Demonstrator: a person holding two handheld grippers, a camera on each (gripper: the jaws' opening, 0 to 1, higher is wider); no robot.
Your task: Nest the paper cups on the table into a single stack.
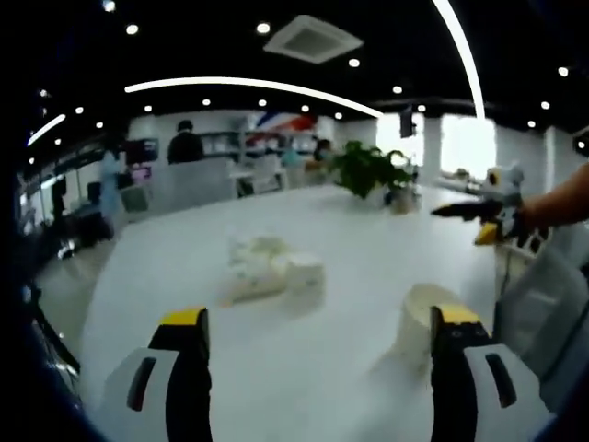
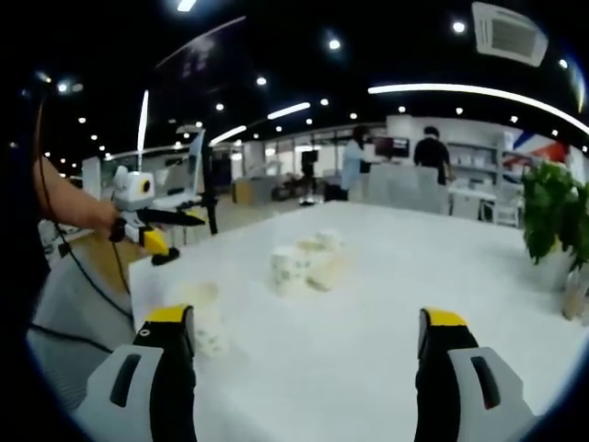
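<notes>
Bright office, white bench [image 1: 276,368], your left tool [image 1: 317,345] gaping wide, one paper cup [image 1: 419,336] against its right jaw, cluster of cups [image 1: 271,272] ahead, your right tool [image 2: 304,345] spread open too, cups beyond it.

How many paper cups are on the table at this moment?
At least 4, too blurred for an exact count: a lone cup stands by the left gripper's right-hand jaw, and a cluster of about three sits mid-table, some tipped over. More may be hidden within it.

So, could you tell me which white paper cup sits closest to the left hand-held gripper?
The lone white paper cup beside its right jaw; the other cups cluster farther out, mid-table.
</notes>
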